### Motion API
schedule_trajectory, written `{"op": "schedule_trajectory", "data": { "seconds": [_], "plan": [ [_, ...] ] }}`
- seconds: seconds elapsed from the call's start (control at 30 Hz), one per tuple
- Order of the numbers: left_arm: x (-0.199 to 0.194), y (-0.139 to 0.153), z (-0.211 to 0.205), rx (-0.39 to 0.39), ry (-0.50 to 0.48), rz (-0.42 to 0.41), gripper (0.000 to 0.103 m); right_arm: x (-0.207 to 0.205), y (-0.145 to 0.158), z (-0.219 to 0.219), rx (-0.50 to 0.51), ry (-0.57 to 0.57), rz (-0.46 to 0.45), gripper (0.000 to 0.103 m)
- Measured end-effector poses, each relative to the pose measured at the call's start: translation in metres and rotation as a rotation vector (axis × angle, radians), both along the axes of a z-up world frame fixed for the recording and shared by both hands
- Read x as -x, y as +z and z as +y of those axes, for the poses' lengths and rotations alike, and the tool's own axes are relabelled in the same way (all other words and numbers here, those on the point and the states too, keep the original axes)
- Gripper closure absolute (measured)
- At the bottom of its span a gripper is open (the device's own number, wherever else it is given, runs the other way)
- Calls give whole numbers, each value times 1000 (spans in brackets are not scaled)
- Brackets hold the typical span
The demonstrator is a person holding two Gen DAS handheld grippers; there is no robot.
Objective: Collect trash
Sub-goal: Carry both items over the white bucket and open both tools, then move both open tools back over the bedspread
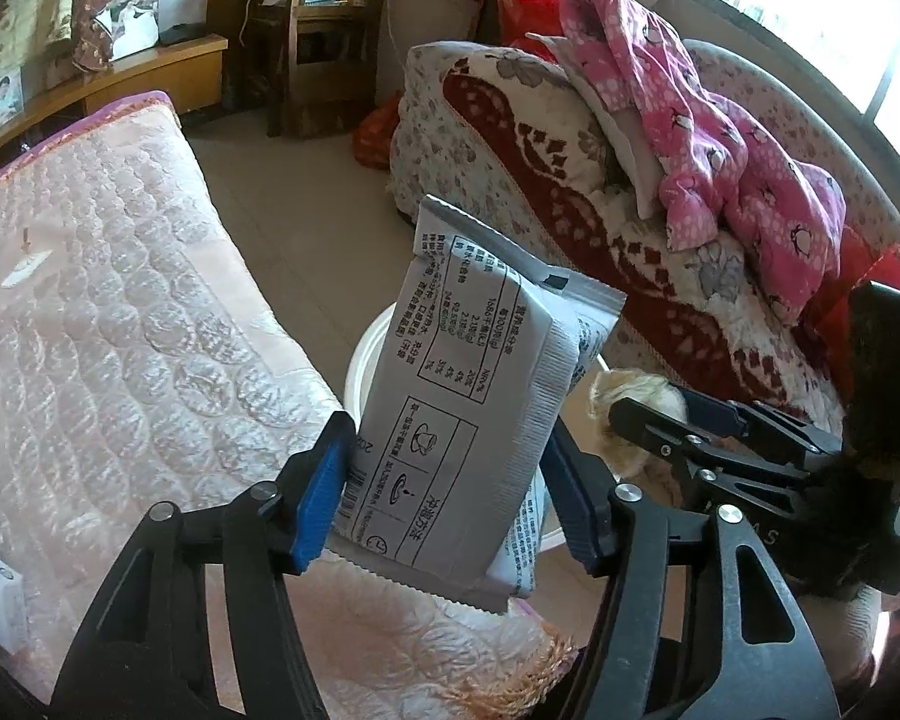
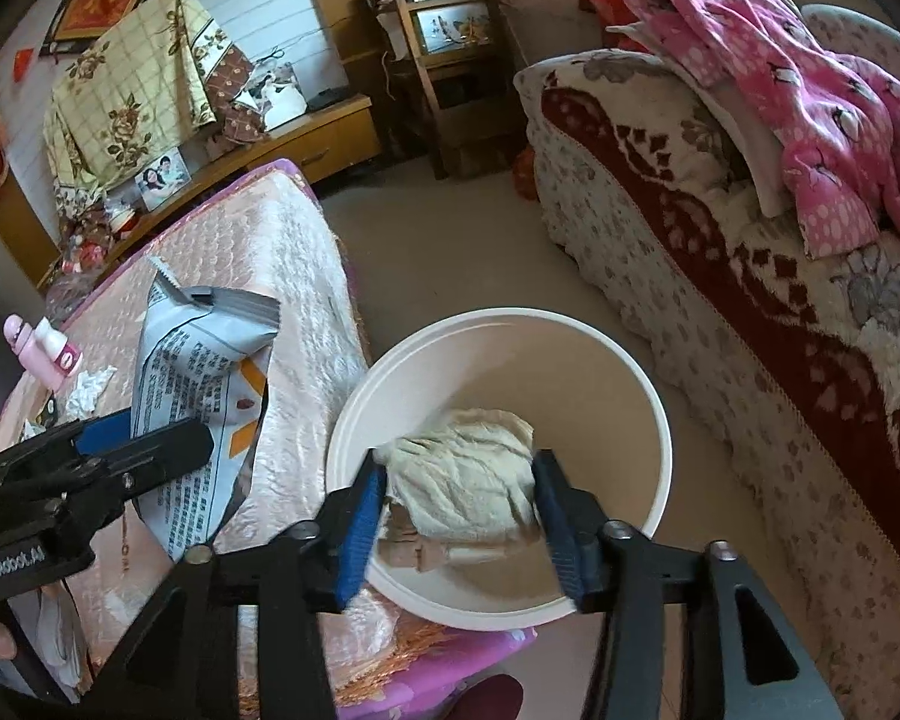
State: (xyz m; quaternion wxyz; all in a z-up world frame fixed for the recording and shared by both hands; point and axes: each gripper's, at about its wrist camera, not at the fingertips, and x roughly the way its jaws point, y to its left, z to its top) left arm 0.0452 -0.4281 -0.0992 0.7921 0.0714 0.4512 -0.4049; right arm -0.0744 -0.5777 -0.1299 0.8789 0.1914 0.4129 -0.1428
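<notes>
Bedroom floor | white bin (image 2: 660, 420) | silver packet (image 1: 468, 420), Chinese print, "冲泡方法"

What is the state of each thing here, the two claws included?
Left claw: pads apart around the grey packet, grip unclear.
Grey packet: crumpled, standing on end between the pads.
Right claw: pads apart around the tissue wad, grip unclear.
Tissue wad: crumpled, over the white bin.
White bin: upright, uncovered.
</notes>
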Motion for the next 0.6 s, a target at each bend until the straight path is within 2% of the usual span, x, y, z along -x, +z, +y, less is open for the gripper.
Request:
{"op": "schedule_trajectory", "data": {
  "seconds": [0.03,0.07,0.4,0.6],
  "plan": [
    [0,-1,-2,-3,-2,0,41,0,-1,-1,-3,-3,-3,37],
    [0,-2,-3,-5,-5,4,40,1,-2,-3,-7,-7,-8,36],
    [-2,0,2,29,-16,50,39,7,-2,-5,-23,-19,2,36],
    [0,2,5,27,-17,39,39,11,3,-3,-20,-21,1,36]
  ]
}}
